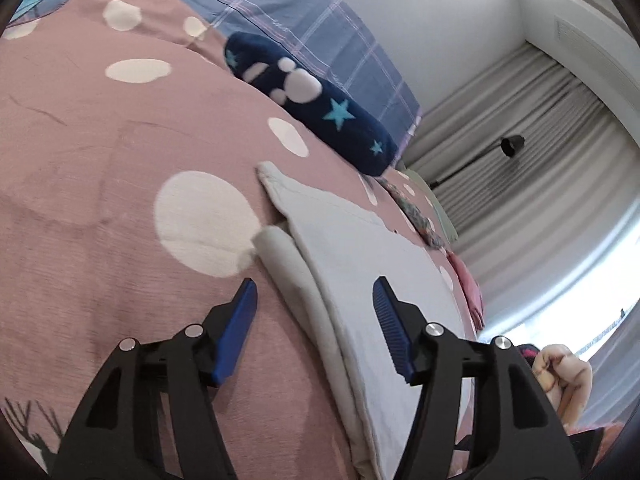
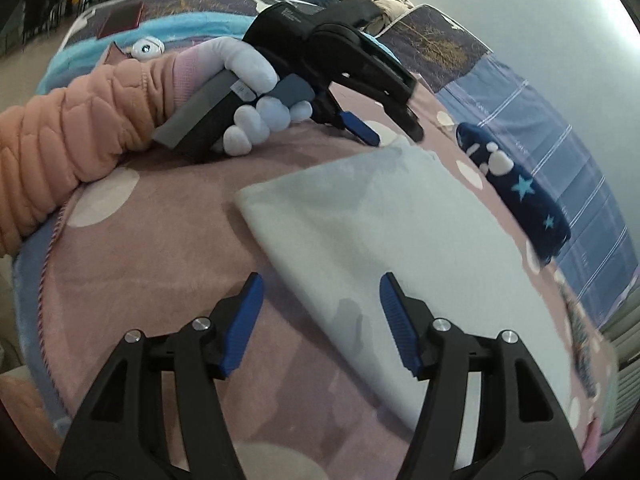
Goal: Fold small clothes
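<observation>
Plainly no readable writing — both tools (image 1: 316, 284) (image 2: 322, 280) unclenched over folded garment (image 2: 380, 232).

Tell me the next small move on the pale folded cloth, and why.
Probably lower the right gripper onto the near edge of the pale cloth and close. Both grippers stand open with nothing held, the left gripper straddles the layered edge, and the cloth lies flat on the pink bedspread.

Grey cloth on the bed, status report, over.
Left gripper open, right gripper open, both empty. Grey cloth folded flat on pink bedspread. Navy star sock beside it, clear.
</observation>
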`<state>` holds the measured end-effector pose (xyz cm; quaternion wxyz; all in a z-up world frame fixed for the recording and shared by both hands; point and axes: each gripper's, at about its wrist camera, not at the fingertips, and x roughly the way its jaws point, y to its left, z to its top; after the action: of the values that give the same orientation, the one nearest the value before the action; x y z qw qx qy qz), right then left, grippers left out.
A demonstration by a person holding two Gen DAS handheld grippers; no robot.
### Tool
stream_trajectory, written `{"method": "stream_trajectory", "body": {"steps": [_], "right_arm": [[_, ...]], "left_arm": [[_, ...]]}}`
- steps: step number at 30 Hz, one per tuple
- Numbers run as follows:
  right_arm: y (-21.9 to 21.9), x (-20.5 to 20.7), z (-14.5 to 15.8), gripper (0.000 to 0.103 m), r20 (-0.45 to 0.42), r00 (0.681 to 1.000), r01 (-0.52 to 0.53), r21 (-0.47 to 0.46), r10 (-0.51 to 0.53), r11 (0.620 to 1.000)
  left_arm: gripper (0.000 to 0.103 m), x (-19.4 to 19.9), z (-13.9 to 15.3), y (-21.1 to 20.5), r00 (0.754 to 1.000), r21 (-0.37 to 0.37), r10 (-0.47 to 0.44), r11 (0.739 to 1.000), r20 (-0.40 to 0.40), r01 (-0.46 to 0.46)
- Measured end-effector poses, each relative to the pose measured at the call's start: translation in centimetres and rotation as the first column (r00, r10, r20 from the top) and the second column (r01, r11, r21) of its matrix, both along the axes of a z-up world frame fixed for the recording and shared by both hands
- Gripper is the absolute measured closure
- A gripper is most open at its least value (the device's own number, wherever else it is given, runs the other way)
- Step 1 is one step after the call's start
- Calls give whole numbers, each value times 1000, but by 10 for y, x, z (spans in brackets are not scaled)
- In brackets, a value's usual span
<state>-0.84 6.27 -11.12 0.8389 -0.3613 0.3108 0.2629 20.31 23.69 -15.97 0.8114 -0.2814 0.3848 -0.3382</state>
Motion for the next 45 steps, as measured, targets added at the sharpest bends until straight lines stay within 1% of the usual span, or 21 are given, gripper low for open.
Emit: {"method": "stream_trajectory", "body": {"steps": [3,6,9,14,17,21,27,32,33,36,39,41,42,44,45], "right_arm": [[20,2,-4,42,57,998,-9,-50,12,999],[34,2,-9,42,121,992,-10,-88,21,996],[41,4,-12,42,146,989,5,-95,9,995],[34,5,-10,42,121,992,32,-85,-22,996],[33,13,-10,42,94,994,57,-67,-51,996],[40,22,-11,42,111,991,78,-49,-73,996],[42,27,-12,43,107,990,93,-26,-90,995],[48,26,-15,44,143,985,104,-29,-99,994],[49,24,-16,47,150,985,96,-33,-90,995],[43,26,-15,47,110,989,96,-2,-96,995],[37,32,-13,47,64,992,102,34,-104,994],[38,35,-13,47,54,993,106,37,-108,994],[39,36,-13,47,55,993,106,37,-108,994],[39,39,-12,49,47,993,109,49,-112,993],[38,43,-11,51,28,993,112,67,-114,991]], "left_arm": [[43,-2,0,1,1000,-9,-17,1000,5,17],[43,-1,-3,5,1000,-36,-20,999,1,20],[43,-2,-3,5,1000,-35,-23,999,3,23],[43,-3,-3,5,1000,-43,-28,999,8,29],[43,-3,-3,5,999,-50,-33,998,8,33],[43,-3,-3,6,999,-50,-36,998,10,37],[43,-4,-3,5,999,-54,-37,998,10,37],[43,-4,-4,7,999,-83,-49,995,11,49],[43,-4,-5,8,999,-90,-52,995,9,53],[43,-3,-4,7,998,-99,-68,993,1,68],[43,8,-3,-2,996,-77,-87,993,-32,85],[43,20,1,-12,995,-31,-69,997,-65,68],[43,24,2,-16,996,-12,-63,998,-69,62],[51,32,5,-29,997,57,-37,998,-73,42],[69,35,5,-33,996,81,-33,996,-77,39]]}}
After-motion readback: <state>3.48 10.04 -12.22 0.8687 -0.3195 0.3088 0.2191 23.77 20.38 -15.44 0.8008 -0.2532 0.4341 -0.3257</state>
